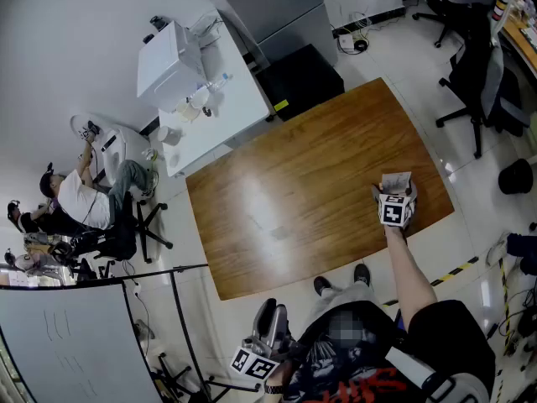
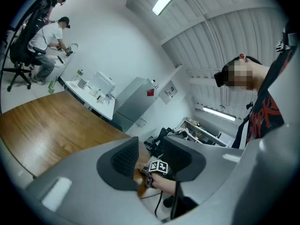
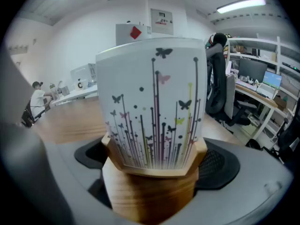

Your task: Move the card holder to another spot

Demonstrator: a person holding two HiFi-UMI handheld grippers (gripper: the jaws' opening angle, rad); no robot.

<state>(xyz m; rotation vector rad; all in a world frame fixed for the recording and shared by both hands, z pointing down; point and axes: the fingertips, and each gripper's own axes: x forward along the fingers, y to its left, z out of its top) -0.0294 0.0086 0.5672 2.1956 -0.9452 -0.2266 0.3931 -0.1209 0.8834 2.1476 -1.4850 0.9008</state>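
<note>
The card holder (image 3: 154,111), a pale wooden base with a white card printed with butterflies and stems, stands upright on the brown table (image 1: 294,191) near its right front edge. In the head view the card holder (image 1: 395,180) sits just beyond my right gripper (image 1: 396,201). My right gripper (image 3: 154,172) is wide open around the wooden base, with a dark gap at the left pad. My left gripper (image 1: 256,355) hangs low by the person's lap, off the table. In its own view, my left gripper (image 2: 150,156) is slightly open and holds nothing.
A white table (image 1: 214,99) with a white machine (image 1: 172,57) and small items stands behind the brown table. A person (image 1: 84,196) sits at the far left. Black office chairs (image 1: 478,74) stand to the right, and a whiteboard (image 1: 75,342) at the lower left.
</note>
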